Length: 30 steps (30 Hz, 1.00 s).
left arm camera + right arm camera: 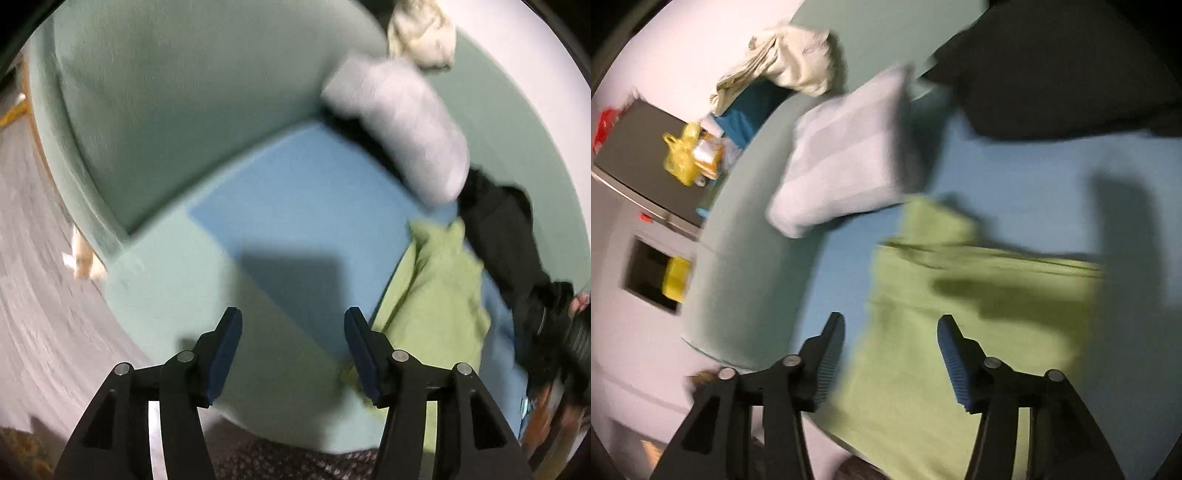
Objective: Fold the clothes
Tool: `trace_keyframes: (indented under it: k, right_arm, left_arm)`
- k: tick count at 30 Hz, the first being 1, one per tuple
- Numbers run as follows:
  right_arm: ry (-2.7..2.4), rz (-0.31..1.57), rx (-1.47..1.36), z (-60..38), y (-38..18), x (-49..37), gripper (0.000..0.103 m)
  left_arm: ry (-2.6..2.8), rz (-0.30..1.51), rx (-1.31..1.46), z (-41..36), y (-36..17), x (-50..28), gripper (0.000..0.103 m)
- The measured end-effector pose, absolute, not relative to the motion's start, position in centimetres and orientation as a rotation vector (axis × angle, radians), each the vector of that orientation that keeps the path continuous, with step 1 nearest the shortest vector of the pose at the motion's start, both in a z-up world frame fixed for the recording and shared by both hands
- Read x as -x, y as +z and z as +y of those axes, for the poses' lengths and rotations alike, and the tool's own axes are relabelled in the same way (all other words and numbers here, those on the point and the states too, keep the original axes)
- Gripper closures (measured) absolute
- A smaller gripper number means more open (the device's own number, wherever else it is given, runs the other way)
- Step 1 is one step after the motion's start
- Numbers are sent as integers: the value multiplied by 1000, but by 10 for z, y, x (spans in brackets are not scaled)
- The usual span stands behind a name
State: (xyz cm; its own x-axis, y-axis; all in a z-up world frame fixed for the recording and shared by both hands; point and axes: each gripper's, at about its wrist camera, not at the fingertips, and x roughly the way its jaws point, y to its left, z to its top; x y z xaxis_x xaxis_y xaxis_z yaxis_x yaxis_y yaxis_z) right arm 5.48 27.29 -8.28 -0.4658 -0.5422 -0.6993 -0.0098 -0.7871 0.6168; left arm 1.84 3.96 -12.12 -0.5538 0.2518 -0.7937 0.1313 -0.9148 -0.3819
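Observation:
A light green garment lies partly folded on a blue sheet over a pale green sofa seat. In the left wrist view the green garment lies to the right of my left gripper, which is open above the blue sheet with nothing between its pads. My right gripper hangs open over the garment's near left part, its pads apart from the cloth. Both views are blurred by motion.
A pale striped cushion and a black garment lie at the back of the seat. A cream cloth sits on the sofa arm. A side table holds yellow bags. A person's dark sleeve reaches in at right.

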Motion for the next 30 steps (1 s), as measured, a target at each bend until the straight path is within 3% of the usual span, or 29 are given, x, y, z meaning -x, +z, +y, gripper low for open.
trace_keyframes:
  k: [5,10,13,14,15,16,25,27,30]
  right_arm:
    - [-2211,-799,-1562,294,-116,-132,51]
    - [-1986,-1240,-1550,303,-170,-171,52]
    - [-1925,-1461,-1453,306,-186,-169,53]
    - [-1908,-1507,-1442,303,-191,-166,58]
    - [-1896,-1520,-1453,299,-196,-164,78]
    - [-1889,-1518,-1459,294,-197,-161,87]
    - [-1943,-1436,-1143,294,-122,-150,90]
    - [-1930,-1441,-1138,296,-120,-149,90]
    - [-1891,-1470,-1112,305,-118,-155,90]
  left_arm:
    - [2516,-538,1382,90,-112,-23,44]
    - [2460,-679,1271,115,-117,-73,37]
    - [2465,-872,1199,96,-114,-117,25]
    - [2460,-952,1194,89,-115,-130,24]
    - [2433,-1032,1212,86,-118,-135,24]
    - [2392,-1109,1244,85,-124,-135,24]
    - [1843,-1928,1360,88,-186,-128,20]
    - [1807,-2029,1324,93,-193,-122,19]
    - [1808,-2022,1356,102,-197,-102,19]
